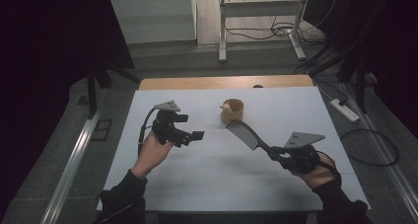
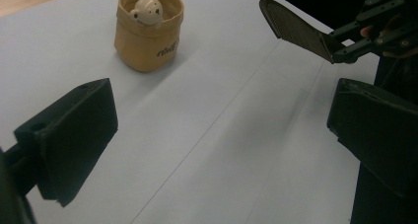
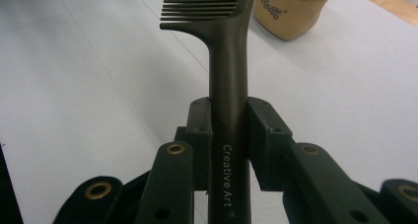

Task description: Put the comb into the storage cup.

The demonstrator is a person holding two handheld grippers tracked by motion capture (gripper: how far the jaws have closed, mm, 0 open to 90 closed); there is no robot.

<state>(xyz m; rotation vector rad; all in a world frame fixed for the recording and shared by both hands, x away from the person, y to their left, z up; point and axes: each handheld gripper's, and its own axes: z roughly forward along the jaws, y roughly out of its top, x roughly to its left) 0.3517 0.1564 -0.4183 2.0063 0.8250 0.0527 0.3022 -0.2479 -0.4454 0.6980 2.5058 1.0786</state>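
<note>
A dark comb (image 1: 245, 133) hangs above the white table (image 1: 207, 184), its handle clamped in my right gripper (image 1: 277, 153) at the right. In the right gripper view the comb (image 3: 227, 61) runs up between the two jaws, teeth at the top, with "Creative Art" printed on the handle. A tan cup (image 1: 232, 111) with a small bear figure stands behind the comb's tip. My left gripper (image 1: 193, 136) hovers at the left, open and empty. The left gripper view has the cup (image 2: 149, 29) ahead, the comb (image 2: 296, 29) at the upper right.
A wooden strip (image 1: 226, 82) edges the table's far side. Beyond it are metal frame legs (image 1: 223, 31) and cables on the floor. A power strip (image 1: 345, 110) lies on the floor at the right. Dark curtains flank both sides.
</note>
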